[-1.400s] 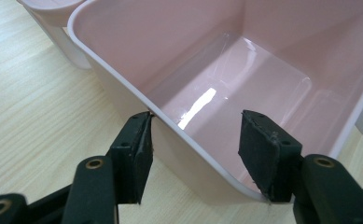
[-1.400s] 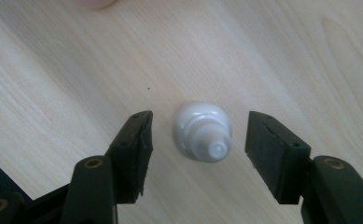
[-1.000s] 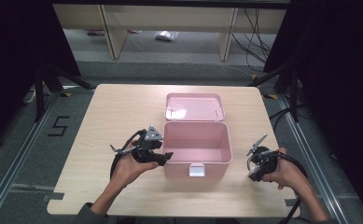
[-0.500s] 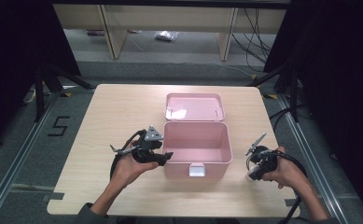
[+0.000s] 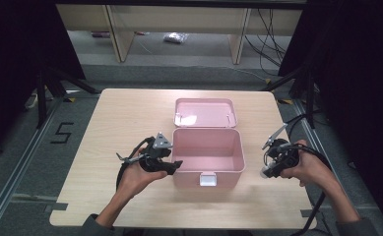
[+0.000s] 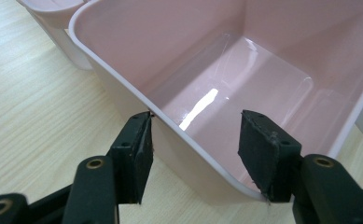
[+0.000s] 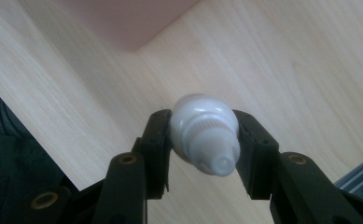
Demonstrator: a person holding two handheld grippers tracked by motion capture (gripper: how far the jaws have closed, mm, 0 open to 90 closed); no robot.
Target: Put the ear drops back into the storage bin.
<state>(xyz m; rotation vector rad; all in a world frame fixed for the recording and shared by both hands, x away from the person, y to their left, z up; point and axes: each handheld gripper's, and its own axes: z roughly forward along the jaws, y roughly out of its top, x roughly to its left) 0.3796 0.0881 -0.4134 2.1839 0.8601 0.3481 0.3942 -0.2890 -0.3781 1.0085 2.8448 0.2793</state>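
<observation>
Bottle [image 7: 206,139]: small, white, ribbed at the cap. Pinched between the two fingers [image 7: 157,140] of the right gripper [image 7: 202,142], whose jaws have just been closing on it. Its cap end points back toward the camera in the right gripper view, with bare bench beneath it. In the high view the bottle [image 5: 266,171] sits at the tip of the right gripper [image 5: 272,166], just right of the box and near its front corner. Against the frame one second earlier, this gripper stands a little higher above the bench; the bottle is off the surface.

Box [image 5: 207,150]: pink, open, empty inside, standing mid-bench. Its lid [image 5: 205,112] lies flat behind it, hinged at the rear edge. A white latch [image 5: 207,179] shows on the front wall. No shift from the earlier frames.

Left gripper [image 6: 195,149]: fingers [image 6: 138,156] spread astride the box wall [image 6: 123,70], one outside and one inside. The outer finger's tip is at the rim; the inner one stands apart from the wall. In the high view the left gripper [image 5: 172,167] is at the box's left front corner, unchanged in place.

Bench [image 5: 125,113]: light wood grain.
</observation>
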